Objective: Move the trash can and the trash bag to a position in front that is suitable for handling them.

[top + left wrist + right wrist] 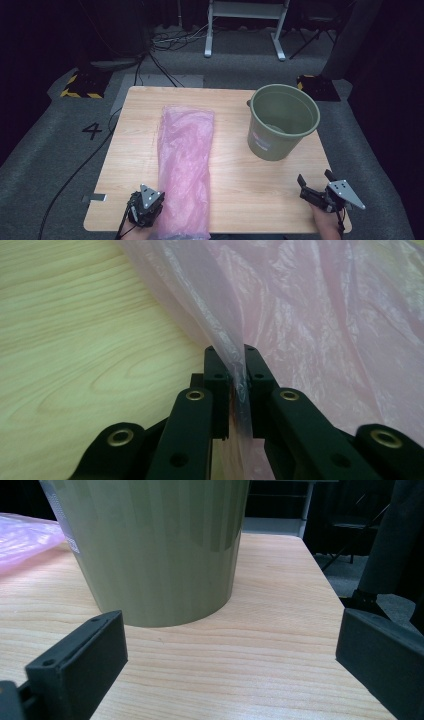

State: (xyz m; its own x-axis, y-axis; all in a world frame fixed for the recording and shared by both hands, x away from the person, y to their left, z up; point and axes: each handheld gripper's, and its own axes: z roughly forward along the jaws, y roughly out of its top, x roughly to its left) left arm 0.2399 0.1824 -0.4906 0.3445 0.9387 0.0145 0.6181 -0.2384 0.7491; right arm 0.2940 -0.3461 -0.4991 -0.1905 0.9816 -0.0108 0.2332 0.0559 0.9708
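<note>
Pinching the pink bag's edge, left gripper clamps it

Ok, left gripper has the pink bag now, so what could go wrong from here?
1. The left gripper pinches only a thin fold of the pink bag; the film may slip out or tear.
2. The bag lies long and flat; dragging it could nudge the green bucket, which the open right gripper is not steadying.

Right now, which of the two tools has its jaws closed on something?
The left tool: its jaws pinch an edge of the pink plastic bag. The right tool stands wide open, empty, facing the green bucket.
</note>
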